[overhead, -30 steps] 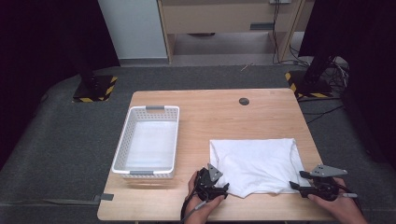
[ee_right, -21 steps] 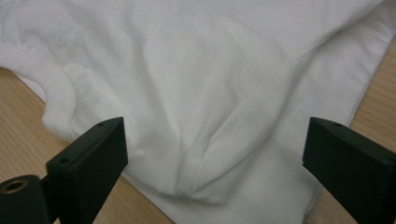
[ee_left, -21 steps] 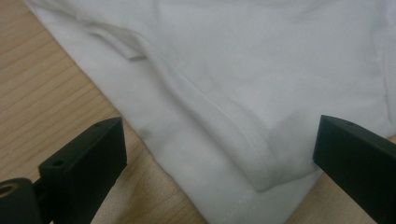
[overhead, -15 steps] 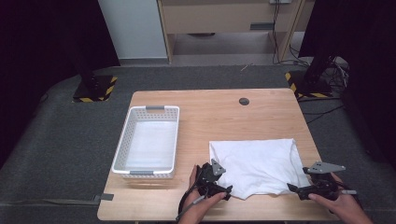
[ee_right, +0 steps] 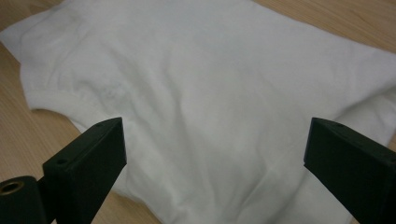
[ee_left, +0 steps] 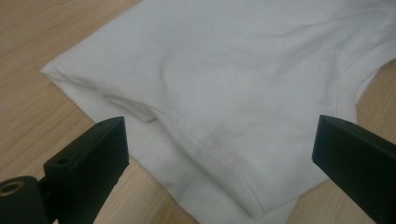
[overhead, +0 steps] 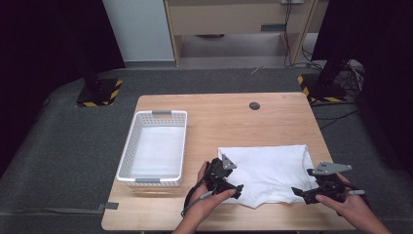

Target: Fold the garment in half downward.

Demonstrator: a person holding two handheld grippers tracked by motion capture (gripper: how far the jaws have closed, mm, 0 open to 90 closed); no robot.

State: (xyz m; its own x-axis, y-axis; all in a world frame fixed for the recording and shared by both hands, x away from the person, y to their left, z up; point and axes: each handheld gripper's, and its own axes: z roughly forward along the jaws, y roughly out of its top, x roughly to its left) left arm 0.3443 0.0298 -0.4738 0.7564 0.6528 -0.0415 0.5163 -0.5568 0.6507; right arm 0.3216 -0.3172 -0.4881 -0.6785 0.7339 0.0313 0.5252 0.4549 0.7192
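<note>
A white T-shirt (overhead: pixel 270 170) lies folded flat on the wooden table (overhead: pixel 219 112), right of centre near the front edge. My left gripper (overhead: pixel 237 190) hovers over its near left corner, jaws wide apart. They have just been opening, and nothing is between them. In the left gripper view (ee_left: pixel 219 140) the shirt's hem (ee_left: pixel 224 84) lies below. My right gripper (overhead: pixel 299 194) hangs open above the near right corner. Its jaws opened wide a moment ago and have eased in slightly. The cloth (ee_right: pixel 210 93) spreads under the right gripper (ee_right: pixel 215 140), untouched.
A white slatted basket (overhead: pixel 127 161) stands empty on the table's left half. A small black disc (overhead: pixel 254 105) sits in the tabletop near the far edge. Beyond the table are dark stand bases with striped feet and cables on grey carpet.
Both grippers have risen a little from the shirt's near edge, and their jaws now stand wider. The shirt lies still on the table.
</note>
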